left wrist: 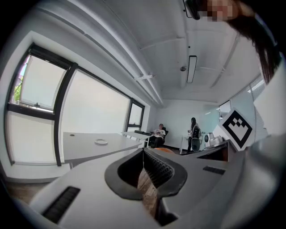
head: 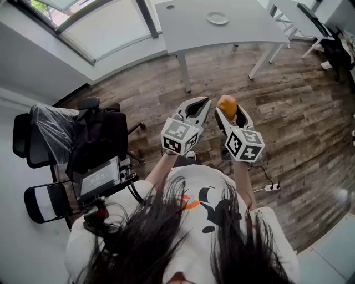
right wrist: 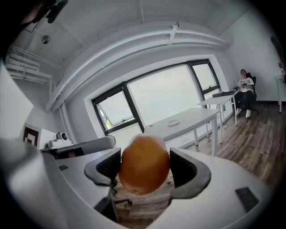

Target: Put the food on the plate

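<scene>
A round orange piece of food (right wrist: 144,165) sits between the pads of my right gripper (right wrist: 144,162), which is shut on it with the jaws spread wide. In the head view the food (head: 226,104) shows at the tip of the right gripper (head: 228,108), held up over the wooden floor. My left gripper (head: 202,104) is beside it, shut and empty; its pads (left wrist: 154,167) meet at the tip. The white plate (head: 217,18) lies on a white table (head: 233,33) some way ahead, apart from both grippers. The plate (right wrist: 173,123) also shows in the right gripper view.
Black office chairs (head: 94,136), one wrapped in plastic, stand to my left. A power strip (head: 272,187) and cable lie on the floor at right. A second desk (head: 305,16) stands at the top right. Two people (left wrist: 194,132) are at the room's far end.
</scene>
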Demonstrator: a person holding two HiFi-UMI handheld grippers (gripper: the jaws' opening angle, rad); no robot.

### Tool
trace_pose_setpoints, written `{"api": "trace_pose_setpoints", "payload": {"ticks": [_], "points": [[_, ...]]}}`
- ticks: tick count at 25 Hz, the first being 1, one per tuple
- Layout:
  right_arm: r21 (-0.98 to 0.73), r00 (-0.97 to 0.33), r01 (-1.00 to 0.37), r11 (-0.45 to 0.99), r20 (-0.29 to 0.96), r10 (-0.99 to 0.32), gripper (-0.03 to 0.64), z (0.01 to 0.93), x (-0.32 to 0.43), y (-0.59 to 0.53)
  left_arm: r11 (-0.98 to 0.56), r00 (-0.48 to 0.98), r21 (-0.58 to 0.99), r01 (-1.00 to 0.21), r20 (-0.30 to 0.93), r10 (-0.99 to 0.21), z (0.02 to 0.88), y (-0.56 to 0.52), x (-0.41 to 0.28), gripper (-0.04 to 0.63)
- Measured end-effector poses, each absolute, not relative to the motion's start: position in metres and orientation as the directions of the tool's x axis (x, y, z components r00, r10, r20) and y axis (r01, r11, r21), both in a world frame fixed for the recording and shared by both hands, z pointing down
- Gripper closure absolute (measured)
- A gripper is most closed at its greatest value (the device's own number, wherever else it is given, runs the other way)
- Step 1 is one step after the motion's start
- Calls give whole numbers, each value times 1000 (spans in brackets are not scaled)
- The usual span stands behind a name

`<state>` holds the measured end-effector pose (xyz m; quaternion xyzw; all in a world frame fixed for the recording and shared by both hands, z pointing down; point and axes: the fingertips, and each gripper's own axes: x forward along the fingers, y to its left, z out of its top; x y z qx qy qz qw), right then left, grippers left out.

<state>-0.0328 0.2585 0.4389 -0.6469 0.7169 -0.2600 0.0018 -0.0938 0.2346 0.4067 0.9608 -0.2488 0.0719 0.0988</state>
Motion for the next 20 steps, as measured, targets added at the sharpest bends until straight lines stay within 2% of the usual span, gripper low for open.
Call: {"api": "trace_pose_setpoints", "payload": {"ticks": [20], "points": [[-381,-144,-924,9,327,-934,278,444,-33,265,-867,876,162,-471,200,-438,417,242,-93,591]]}}
